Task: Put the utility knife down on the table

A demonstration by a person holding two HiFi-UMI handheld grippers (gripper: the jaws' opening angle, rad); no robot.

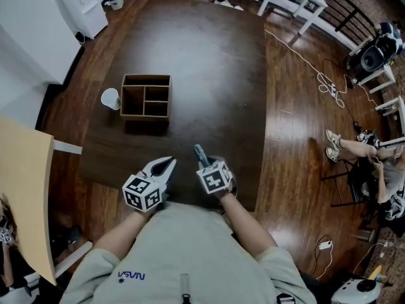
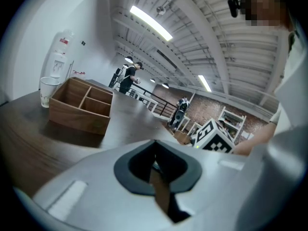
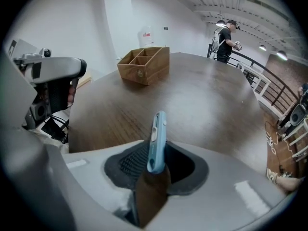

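Observation:
A light-blue utility knife [image 1: 201, 154] pokes forward out of my right gripper [image 1: 206, 163] over the near edge of the dark table [image 1: 209, 62]. In the right gripper view the knife [image 3: 157, 138] stands on its edge between the jaws. Dark space shows on both sides of it, so the pads do not press it; my right gripper [image 3: 156, 153] is open. My left gripper [image 1: 168, 163] hovers just left of it over the same edge. Its tips meet with nothing between them [image 2: 154, 144], so it is shut.
A wooden box with compartments [image 1: 146, 97] stands on the table's far left, with a white cup [image 1: 111, 98] beside it. A pale board [image 1: 22, 195] juts in at the left. A cable with a power strip [image 1: 329, 87] lies on the floor, and a seated person's legs [image 1: 354, 147] show at the right.

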